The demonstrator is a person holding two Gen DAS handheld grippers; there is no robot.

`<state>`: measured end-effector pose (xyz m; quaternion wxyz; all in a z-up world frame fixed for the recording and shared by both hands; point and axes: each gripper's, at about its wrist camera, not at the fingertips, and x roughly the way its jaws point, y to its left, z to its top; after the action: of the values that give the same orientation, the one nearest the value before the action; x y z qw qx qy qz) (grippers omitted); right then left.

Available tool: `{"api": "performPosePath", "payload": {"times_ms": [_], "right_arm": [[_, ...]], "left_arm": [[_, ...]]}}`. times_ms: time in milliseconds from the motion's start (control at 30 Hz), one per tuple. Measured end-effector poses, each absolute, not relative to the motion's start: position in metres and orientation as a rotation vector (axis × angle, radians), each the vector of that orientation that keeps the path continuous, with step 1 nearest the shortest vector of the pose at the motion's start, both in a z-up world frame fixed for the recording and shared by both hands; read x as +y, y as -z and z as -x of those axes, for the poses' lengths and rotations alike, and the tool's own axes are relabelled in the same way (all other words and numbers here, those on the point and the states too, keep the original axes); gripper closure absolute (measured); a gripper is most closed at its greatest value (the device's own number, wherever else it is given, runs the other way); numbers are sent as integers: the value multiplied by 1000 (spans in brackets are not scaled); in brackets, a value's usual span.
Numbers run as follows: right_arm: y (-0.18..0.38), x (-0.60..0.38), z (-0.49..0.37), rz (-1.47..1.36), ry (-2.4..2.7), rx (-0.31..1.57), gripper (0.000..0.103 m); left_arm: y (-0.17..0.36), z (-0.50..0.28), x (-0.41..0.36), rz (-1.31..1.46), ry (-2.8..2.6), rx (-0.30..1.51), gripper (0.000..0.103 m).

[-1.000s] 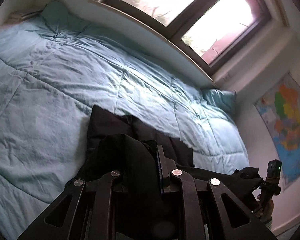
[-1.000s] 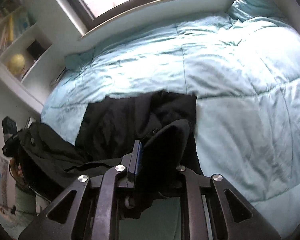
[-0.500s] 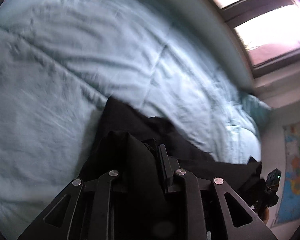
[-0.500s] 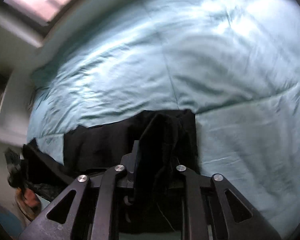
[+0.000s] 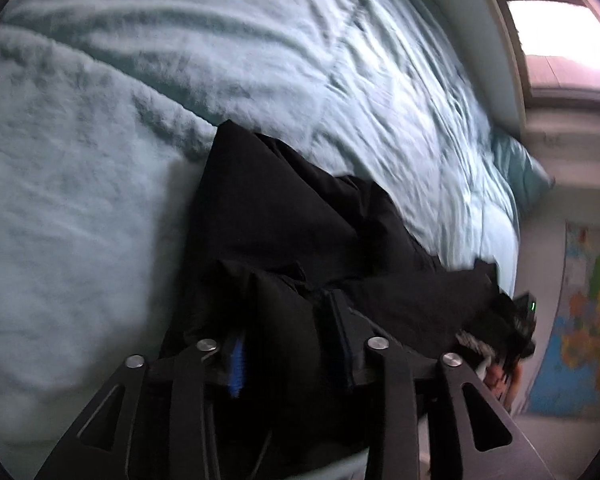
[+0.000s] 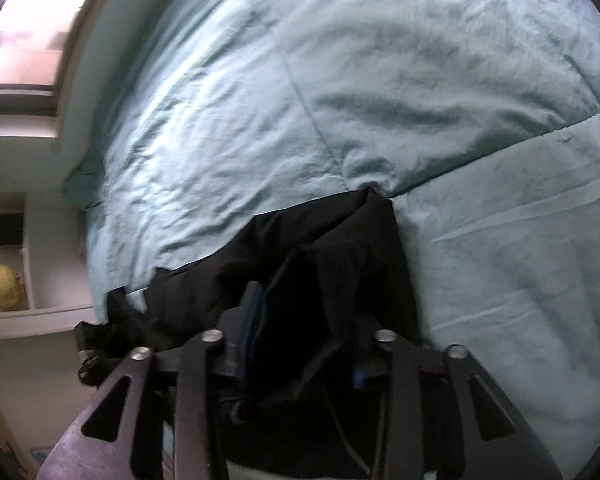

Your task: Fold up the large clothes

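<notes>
Scene: black garment lies on the teal duvet, near its front edge | Grip: our left gripper and right gripper each clench bunched cloth | Step: carrying the fold over | Next: lay the edge flat, then let go.

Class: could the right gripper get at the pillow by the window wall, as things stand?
Probably not. The right gripper is shut on the black garment, and the pillow lies across the quilt beyond it. It would likely have to let go first.
</notes>
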<state>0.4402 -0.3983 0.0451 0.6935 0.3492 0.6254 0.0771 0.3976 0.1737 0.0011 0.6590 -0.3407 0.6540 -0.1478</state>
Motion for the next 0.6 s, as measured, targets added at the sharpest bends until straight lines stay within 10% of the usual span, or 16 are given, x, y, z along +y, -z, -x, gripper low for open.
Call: {"api": "performPosePath", "payload": {"times_ms": [100,333,600], "right_arm": [[-81,-415,-427,-783,-180,1315,34],[-118,-406,-414,-474,-148,1257,32],[-68,-357,-435,-74,-200,1260,32]], "left_arm": [[-40,-379,185,766,441,1458,33],[-106,-351,206,620,405,1241,23],[-36,-403,168,491,281,1332,23]]}}
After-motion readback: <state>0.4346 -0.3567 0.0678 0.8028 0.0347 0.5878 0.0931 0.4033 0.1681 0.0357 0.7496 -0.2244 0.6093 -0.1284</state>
